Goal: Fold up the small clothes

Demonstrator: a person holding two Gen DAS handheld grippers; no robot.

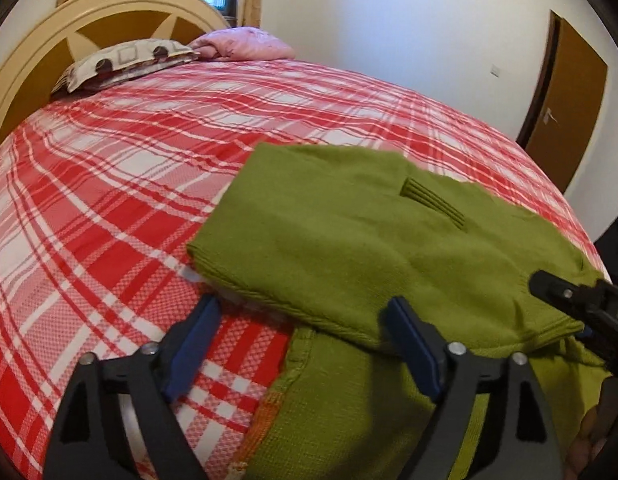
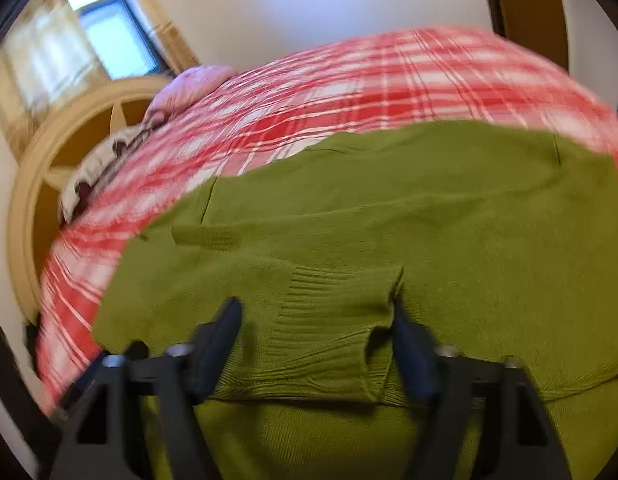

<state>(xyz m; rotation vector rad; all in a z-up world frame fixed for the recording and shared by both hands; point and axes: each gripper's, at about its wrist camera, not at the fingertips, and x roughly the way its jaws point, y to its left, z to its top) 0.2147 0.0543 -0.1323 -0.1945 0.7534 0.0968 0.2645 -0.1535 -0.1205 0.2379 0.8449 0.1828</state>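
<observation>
1. Green knit sweater [image 1: 349, 240] lies on the red plaid bedspread [image 1: 129, 160], filling the lower centre and right of the left wrist view; one part is already folded over the layer below.
2. Left gripper [image 1: 305, 344]: released, jaws wide, nothing between them. It sits at the folded edge near the bottom of the frame. Risk: if I close here I may pinch only the top layer, and the fold would open on lifting.
3. Right gripper [image 2: 317, 344]: jaws apart, straddling the ribbed cuff [image 2: 333, 320] at lower centre of the right wrist view; not clamped on it. That view is blurred, so I judge contact poorly. Risk: a bunched cuff could get dragged and crease the fold.
4. Knit looks soft and stretchy; uneven pull between grippers would likely skew the edges.
5. Bedspread could get caught together with the sweater.
</observation>
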